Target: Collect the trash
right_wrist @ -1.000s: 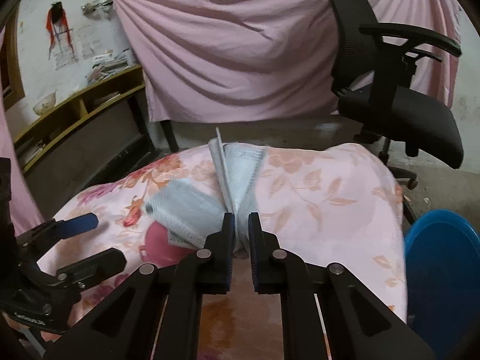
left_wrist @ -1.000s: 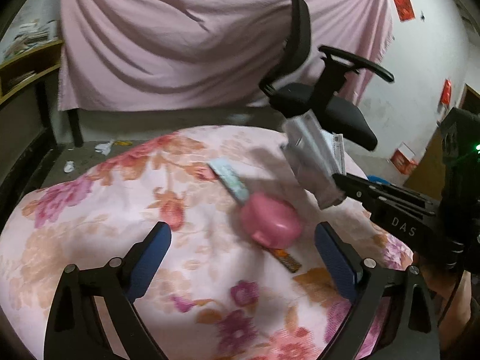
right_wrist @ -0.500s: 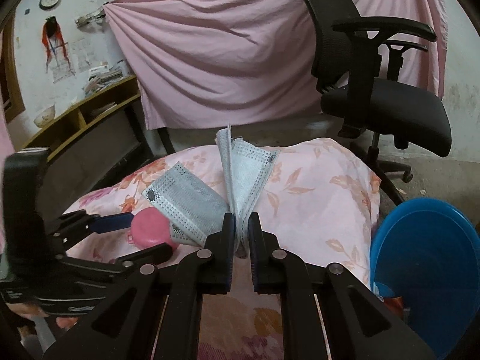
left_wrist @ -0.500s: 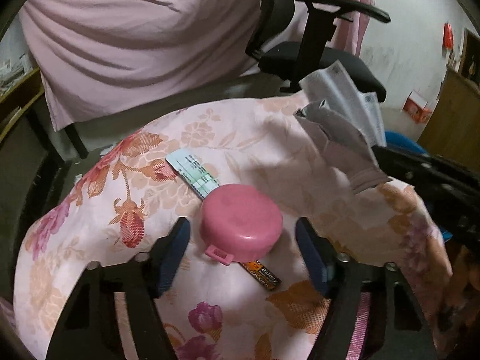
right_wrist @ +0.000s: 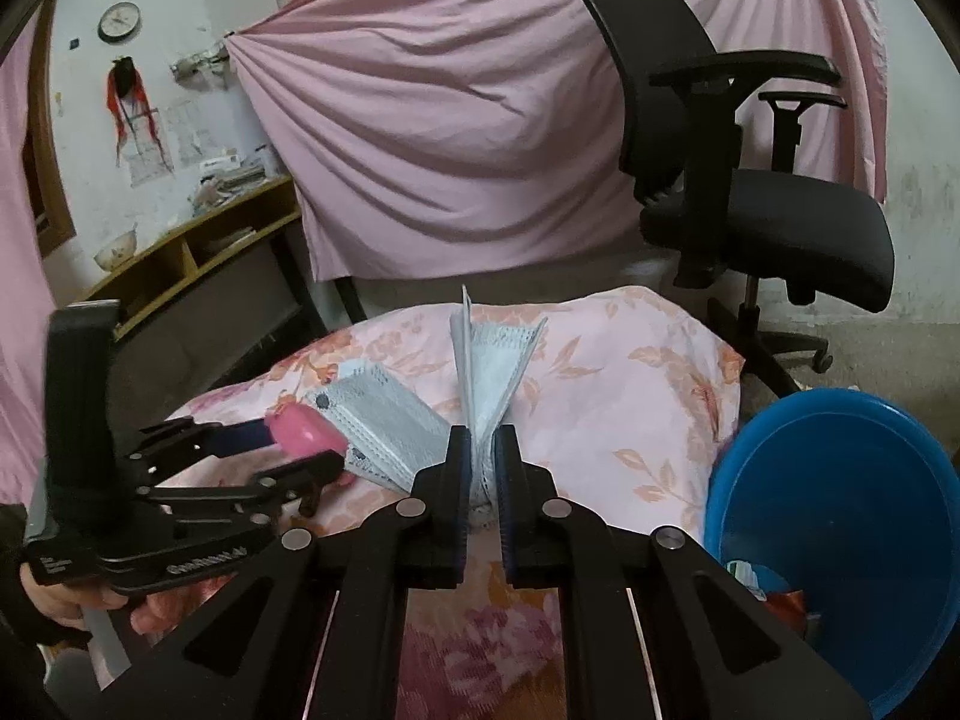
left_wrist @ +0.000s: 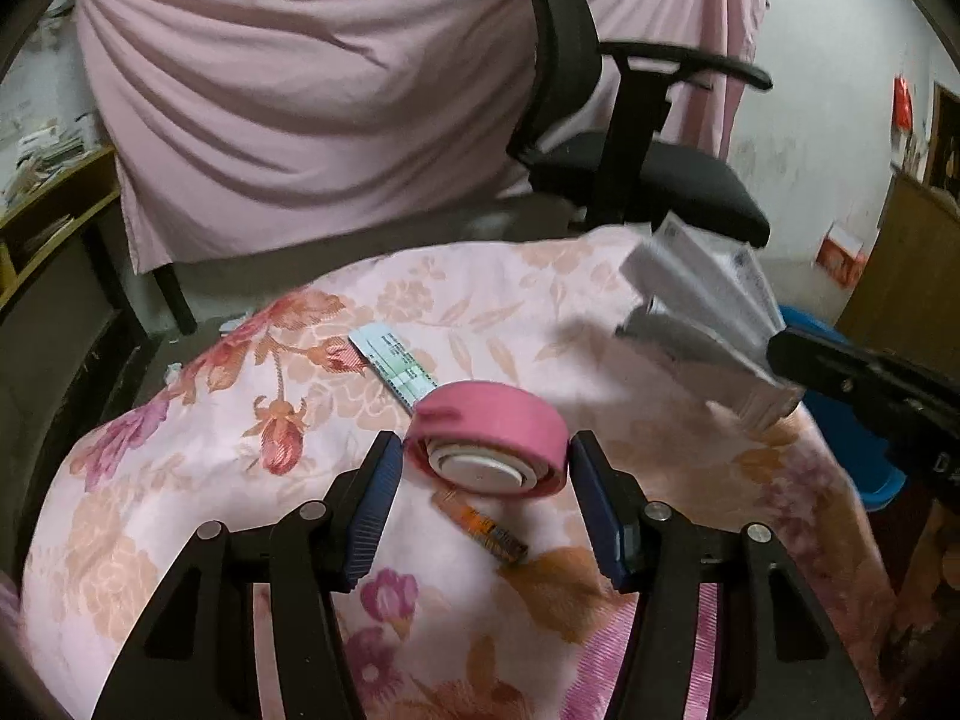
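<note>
Closing since earlier, left tool [left_wrist: 485, 461] now pinching tilted pink lid [left_wrist: 487, 445], right tool [right_wrist: 478, 461] clamping masks [right_wrist: 486, 360].

On the floral-covered table [left_wrist: 198, 456], a paper strip [left_wrist: 393, 360] lies at eleven o'clock of the round lid [left_wrist: 489, 444], a battery [left_wrist: 483, 528] at six (nearly touching); office chair [left_wrist: 630, 150] behind.
</note>
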Tool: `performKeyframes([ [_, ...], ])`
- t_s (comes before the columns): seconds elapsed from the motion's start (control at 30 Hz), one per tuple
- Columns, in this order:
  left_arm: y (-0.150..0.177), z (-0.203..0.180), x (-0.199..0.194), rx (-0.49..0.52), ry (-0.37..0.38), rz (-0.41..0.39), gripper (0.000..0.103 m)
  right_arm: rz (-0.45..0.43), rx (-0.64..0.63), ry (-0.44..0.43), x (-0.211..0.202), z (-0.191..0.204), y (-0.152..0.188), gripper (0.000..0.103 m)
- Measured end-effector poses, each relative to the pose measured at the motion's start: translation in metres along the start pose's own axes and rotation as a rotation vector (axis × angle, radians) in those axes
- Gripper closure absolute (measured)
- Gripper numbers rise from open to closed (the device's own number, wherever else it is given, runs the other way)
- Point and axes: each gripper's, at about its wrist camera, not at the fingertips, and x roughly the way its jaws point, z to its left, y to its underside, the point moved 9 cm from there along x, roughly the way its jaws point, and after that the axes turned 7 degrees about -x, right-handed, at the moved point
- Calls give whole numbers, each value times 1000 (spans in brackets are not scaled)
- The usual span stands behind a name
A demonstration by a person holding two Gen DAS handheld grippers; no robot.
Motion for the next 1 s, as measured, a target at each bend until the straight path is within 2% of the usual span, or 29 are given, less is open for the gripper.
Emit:
performKeyframes([
  [0.27, 4, -17, -7, 17, -7, -10, 52, -21, -3, 1, -14, -5, 3, 97],
  [0.57, -11, -25, -28, -15, 14, -103, 52, -88, -4, 11, -32, -11, -5, 97],
  [0.7, -15, -30, -33, -20, 18, -112, 52, -96, 1, 9, -36, -14, -6, 97],
  [0.83, -11, -33, -31, -33, 23, -91, 52, -70, 19, -16, -33, -16, -2, 97],
  [0.93, -3, -29, -28, -49, 27, -56, 52, -19, 57, -46, -25, -19, 6, 95],
  [1.0, 2, -26, -26, -57, 29, -39, 52, 17, 85, -59, -19, -22, 11, 89],
])
